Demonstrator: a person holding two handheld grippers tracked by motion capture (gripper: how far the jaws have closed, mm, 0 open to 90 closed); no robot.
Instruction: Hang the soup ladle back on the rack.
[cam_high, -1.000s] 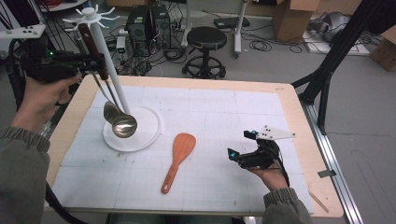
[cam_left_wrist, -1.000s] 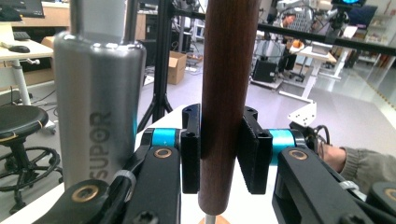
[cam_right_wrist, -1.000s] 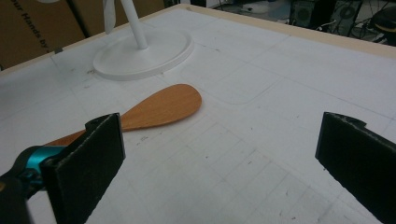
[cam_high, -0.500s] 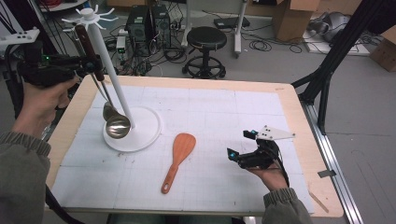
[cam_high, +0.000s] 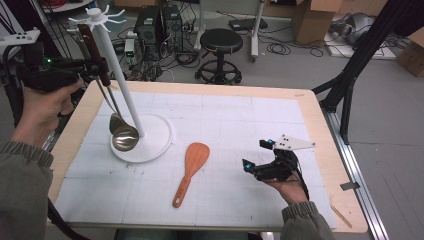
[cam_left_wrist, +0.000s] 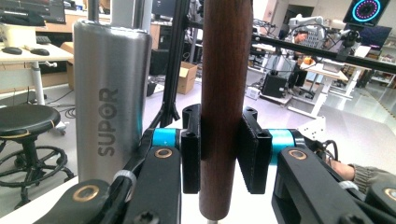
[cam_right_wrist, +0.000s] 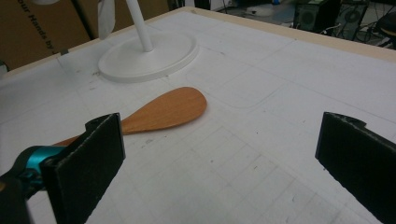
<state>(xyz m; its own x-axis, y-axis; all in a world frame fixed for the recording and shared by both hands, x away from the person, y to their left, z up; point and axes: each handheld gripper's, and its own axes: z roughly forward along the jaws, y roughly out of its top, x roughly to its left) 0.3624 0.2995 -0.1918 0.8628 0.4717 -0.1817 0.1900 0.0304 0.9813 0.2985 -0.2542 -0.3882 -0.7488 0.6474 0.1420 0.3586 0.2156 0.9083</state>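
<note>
left tool (cam_left_wrist: 219, 149) clamps ladle handle (cam_left_wrist: 223, 70); handle top cropped | right tool (cam_right_wrist: 219, 163) agape

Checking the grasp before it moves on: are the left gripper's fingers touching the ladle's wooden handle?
Touching. In the left gripper view both fingers press flat against the wooden handle from either side, with no gap showing.

— Where does everything sit relative to the stand (cam_high: 141, 131)?

— The stand is on the table (cam_high: 310, 117), toward its left. The ladle (cam_high: 125, 136) hangs at the stand's left, bowl over the base. The spatula (cam_high: 190, 170) lies on the table just right of the base, nearer the person.

— And the hand-held grippers?

— The left hand-held gripper (cam_high: 100, 67) is left of the pole, and the right hand-held gripper (cam_high: 256, 156) is well right of the stand, beyond the spatula.
</note>
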